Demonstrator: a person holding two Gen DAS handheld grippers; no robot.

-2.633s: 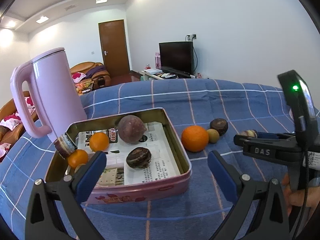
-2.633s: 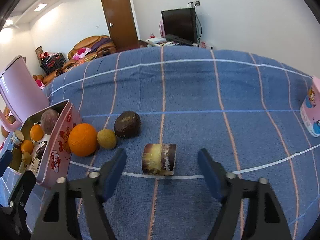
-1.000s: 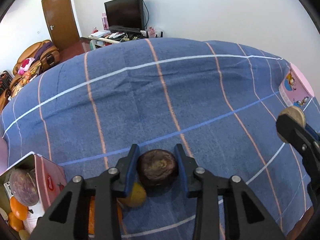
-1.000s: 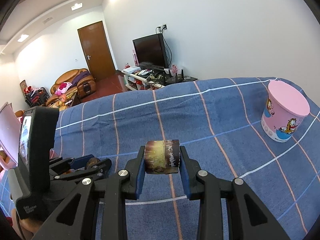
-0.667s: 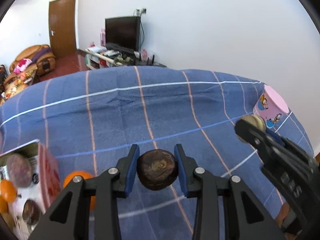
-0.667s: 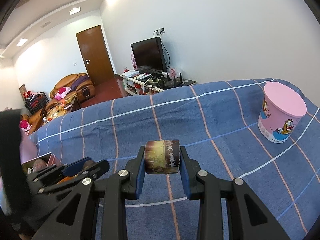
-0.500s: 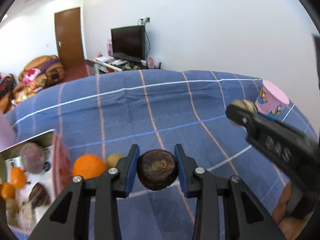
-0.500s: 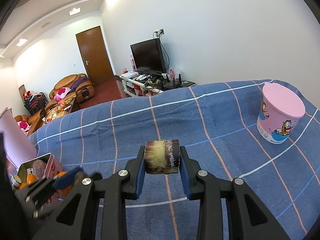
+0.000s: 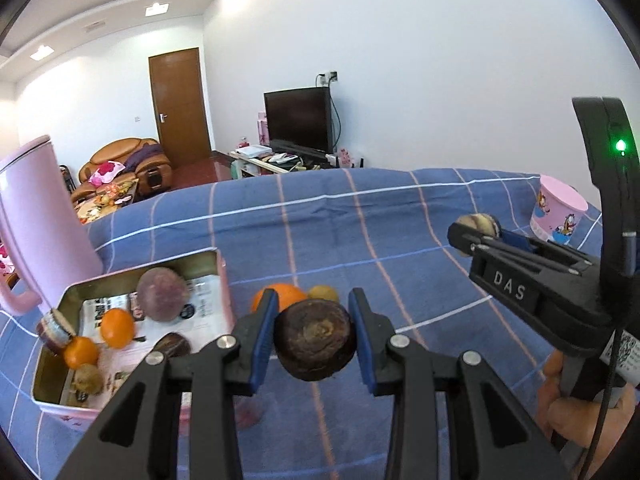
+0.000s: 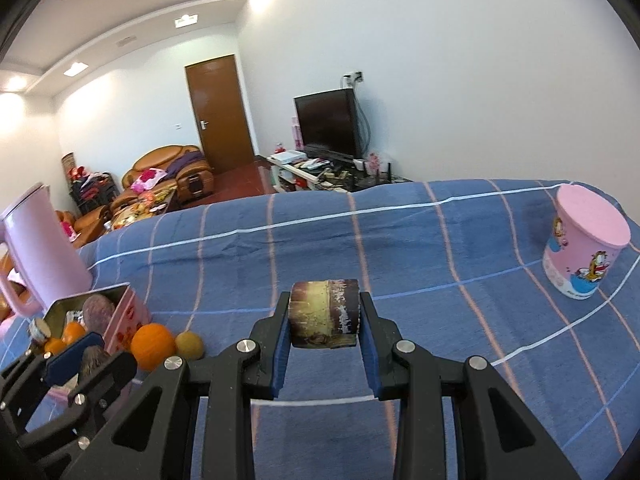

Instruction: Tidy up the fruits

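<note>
My left gripper (image 9: 314, 336) is shut on a dark brown round fruit (image 9: 315, 345) and holds it above the blue cloth, just right of the pink tin (image 9: 224, 280). The tin holds a purple fruit (image 9: 162, 294), small oranges (image 9: 117, 327) and a dark fruit (image 9: 173, 345). A big orange (image 9: 280, 295) and a small yellow-green fruit (image 9: 323, 293) lie on the cloth beside the tin. My right gripper (image 10: 325, 326) is shut on a brown and yellow cut fruit piece (image 10: 325, 318), held above the cloth. It also shows at the right of the left wrist view (image 9: 476, 226).
A tall pink kettle (image 9: 36, 216) stands behind the tin at the left. A pink cartoon cup (image 10: 584, 248) stands at the far right of the table. The table's far edge drops to a living room with a sofa and TV.
My left gripper has swung left with the dark fruit, so the tin is in full view. My right gripper still holds its piece and has turned slightly left.
</note>
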